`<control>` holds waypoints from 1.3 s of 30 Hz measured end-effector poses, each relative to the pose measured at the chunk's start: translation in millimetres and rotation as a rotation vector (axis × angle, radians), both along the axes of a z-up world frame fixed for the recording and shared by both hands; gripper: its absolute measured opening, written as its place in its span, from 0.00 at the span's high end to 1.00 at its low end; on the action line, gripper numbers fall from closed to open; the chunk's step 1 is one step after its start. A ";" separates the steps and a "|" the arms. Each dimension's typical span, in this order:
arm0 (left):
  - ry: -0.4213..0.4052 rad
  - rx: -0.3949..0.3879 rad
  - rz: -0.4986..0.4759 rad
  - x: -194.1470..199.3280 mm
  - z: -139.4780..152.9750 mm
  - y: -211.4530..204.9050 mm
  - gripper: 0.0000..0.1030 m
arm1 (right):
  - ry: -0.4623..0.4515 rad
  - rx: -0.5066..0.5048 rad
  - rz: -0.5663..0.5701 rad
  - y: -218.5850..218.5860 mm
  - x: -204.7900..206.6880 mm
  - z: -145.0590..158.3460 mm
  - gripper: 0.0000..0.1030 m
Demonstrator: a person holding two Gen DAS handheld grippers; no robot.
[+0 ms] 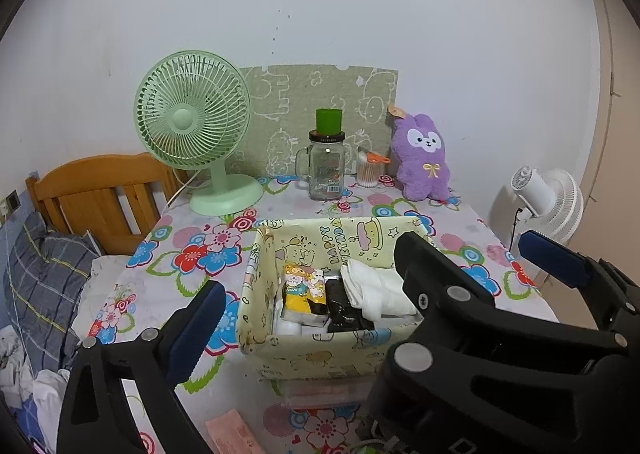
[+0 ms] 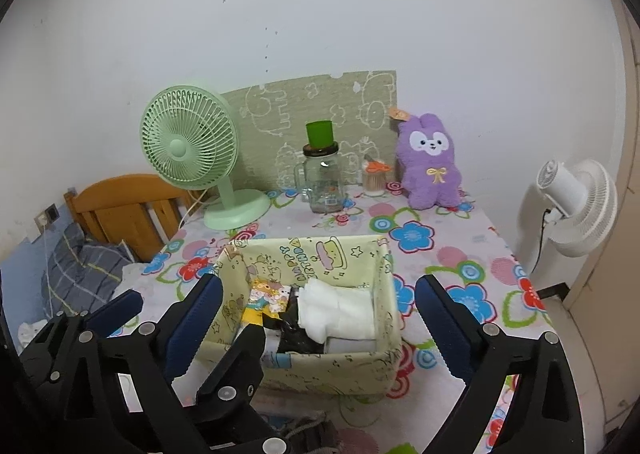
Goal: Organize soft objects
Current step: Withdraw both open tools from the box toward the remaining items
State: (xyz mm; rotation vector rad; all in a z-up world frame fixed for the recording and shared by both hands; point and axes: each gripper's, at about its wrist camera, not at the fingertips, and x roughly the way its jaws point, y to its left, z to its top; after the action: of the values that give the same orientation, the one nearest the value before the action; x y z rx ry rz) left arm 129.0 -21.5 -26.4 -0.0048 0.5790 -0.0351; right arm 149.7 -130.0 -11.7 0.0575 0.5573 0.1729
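At the far left a wooden bed headboard [image 1: 100, 194] stands beside a plaid pillow [image 1: 44, 278], both partly cut off by the lens edge. On the flower-print counter [image 1: 192, 254] a green desk fan [image 1: 192, 126] stands at the back left. Just right of it is a clear glass jar [image 1: 326, 170] with a green cup [image 1: 329, 120] on its lid, then a small cotton-swab tub [image 1: 368, 170], its contents hard to make out.

The left hand-held gripper [image 1: 316, 286] hangs released over the near side of the counter, its blue-padded jaws spread wide with nothing pressed between them. In the left wrist view its right finger hides the right wall of the yellow fabric box [image 1: 304, 358]. The box sits mid-counter and holds the soft things: a cartoon-print pouch [image 1: 302, 286] at left, a black packet [image 1: 344, 310] in the middle, and a folded white cloth [image 2: 340, 310] lying on top at right. What lies beneath them is too buried to tell.

The right hand-held gripper [image 2: 320, 314] is likewise released, jaws wide on either side of the box, touching none of its contents. A purple plush bunny [image 2: 430, 162] sits upright at the back right against the wall. A white fan [image 2: 576, 206] stands off the counter's right edge.
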 end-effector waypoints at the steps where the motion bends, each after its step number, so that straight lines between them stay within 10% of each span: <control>1: -0.003 0.000 -0.001 -2.1 0.8 -0.3 0.01 | -0.003 -0.002 -0.003 -0.4 -2.8 1.0 0.04; 39: -0.046 -0.014 -0.032 -80.4 -18.8 -3.8 0.00 | -0.040 -0.031 0.021 -2.1 -83.3 -13.0 0.03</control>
State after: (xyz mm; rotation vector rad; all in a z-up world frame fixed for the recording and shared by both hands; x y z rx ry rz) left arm 48.5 -25.3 -45.2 -0.0082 0.5330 -0.0698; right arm 66.4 -132.1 -24.7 0.0182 0.5203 0.1858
